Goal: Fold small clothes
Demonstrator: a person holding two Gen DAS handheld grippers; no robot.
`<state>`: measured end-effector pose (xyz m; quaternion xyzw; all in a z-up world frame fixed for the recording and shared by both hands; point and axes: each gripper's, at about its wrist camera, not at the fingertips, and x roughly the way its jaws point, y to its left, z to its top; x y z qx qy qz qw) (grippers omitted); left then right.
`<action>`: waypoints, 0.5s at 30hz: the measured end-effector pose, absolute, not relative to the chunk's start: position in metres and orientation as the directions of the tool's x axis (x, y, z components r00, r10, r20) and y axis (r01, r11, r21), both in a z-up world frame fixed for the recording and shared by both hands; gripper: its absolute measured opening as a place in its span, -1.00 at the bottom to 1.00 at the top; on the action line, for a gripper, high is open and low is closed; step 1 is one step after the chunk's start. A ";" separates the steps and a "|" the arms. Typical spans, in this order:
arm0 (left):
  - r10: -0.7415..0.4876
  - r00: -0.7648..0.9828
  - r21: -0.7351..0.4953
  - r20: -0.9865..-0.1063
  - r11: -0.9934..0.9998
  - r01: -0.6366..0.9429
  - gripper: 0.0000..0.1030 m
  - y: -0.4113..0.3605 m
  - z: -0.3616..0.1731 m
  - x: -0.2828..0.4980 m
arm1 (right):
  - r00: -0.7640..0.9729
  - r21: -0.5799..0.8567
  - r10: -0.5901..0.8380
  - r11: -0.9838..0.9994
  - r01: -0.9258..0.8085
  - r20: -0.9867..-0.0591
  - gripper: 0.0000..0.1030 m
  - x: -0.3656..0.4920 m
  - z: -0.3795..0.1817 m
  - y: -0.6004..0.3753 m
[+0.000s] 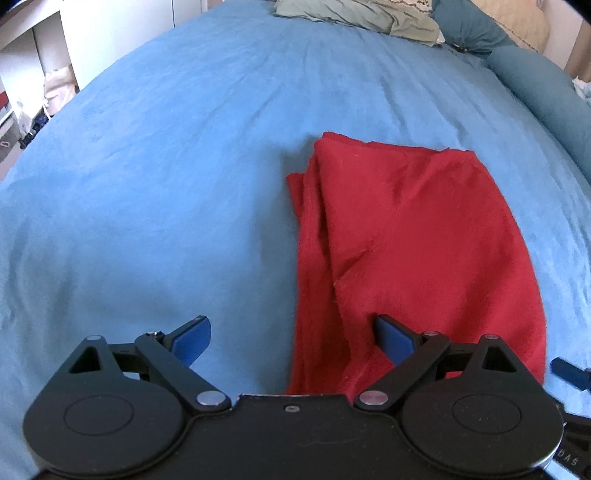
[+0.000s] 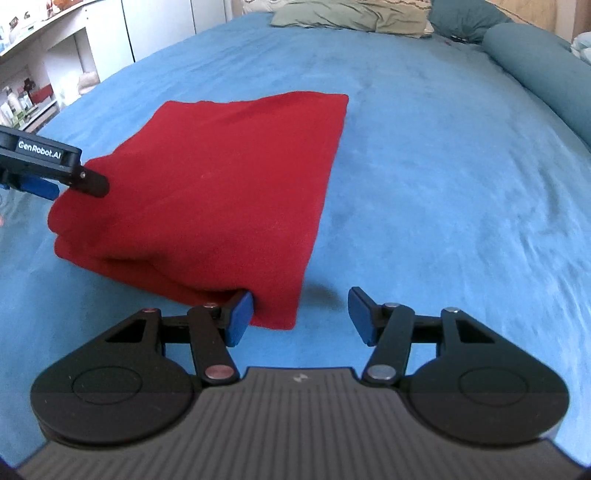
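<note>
A red garment (image 1: 413,240) lies folded in layers on the blue bed cover (image 1: 166,166); it also shows in the right wrist view (image 2: 229,192). My left gripper (image 1: 291,339) is open and empty over the garment's near left edge, its right finger above the cloth. My right gripper (image 2: 301,317) is open and empty at the garment's near right corner, its left finger (image 2: 240,317) beside the cloth. The left gripper also shows at the left of the right wrist view (image 2: 48,170), by the garment's left edge.
The blue bed cover (image 2: 443,184) stretches all around. Green pillows (image 1: 362,16) and teal cushions (image 1: 546,92) lie at the far end. White shelves with small items (image 2: 40,74) stand off the bed's left side.
</note>
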<state>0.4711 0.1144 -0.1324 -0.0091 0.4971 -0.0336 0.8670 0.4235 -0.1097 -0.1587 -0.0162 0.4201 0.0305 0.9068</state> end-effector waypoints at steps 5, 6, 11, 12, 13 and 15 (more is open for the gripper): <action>0.005 0.469 0.047 -0.883 0.996 0.078 0.92 0.127 -0.161 0.458 | 0.633 -0.013 -0.008 1.000 -0.003 -0.774 0.41 0.421 -0.166 -0.132; -0.019 0.471 0.017 -0.882 0.997 0.071 0.92 0.133 -0.166 0.452 | 0.632 -0.012 -0.001 1.000 -0.013 -0.775 0.42 0.419 -0.170 -0.134; 0.000 0.491 0.051 -0.871 0.995 0.091 0.92 0.128 -0.162 0.448 | 0.619 -0.023 0.042 0.995 -0.097 -0.784 0.45 0.420 -0.164 -0.137; -0.001 0.492 0.050 -0.871 0.995 0.091 0.90 0.128 -0.156 0.449 | 0.609 -0.009 0.061 0.994 -0.111 -0.791 0.45 0.419 -0.161 -0.139; -0.005 0.495 0.047 -0.869 0.995 0.092 0.87 0.128 -0.150 0.449 | 0.599 -0.001 0.078 0.991 -0.130 -0.797 0.48 0.417 -0.154 -0.142; -0.018 0.534 0.047 -0.845 0.993 0.108 0.88 0.128 -0.129 0.448 | 0.605 0.001 0.088 0.990 -0.143 -0.792 0.50 0.415 -0.137 -0.148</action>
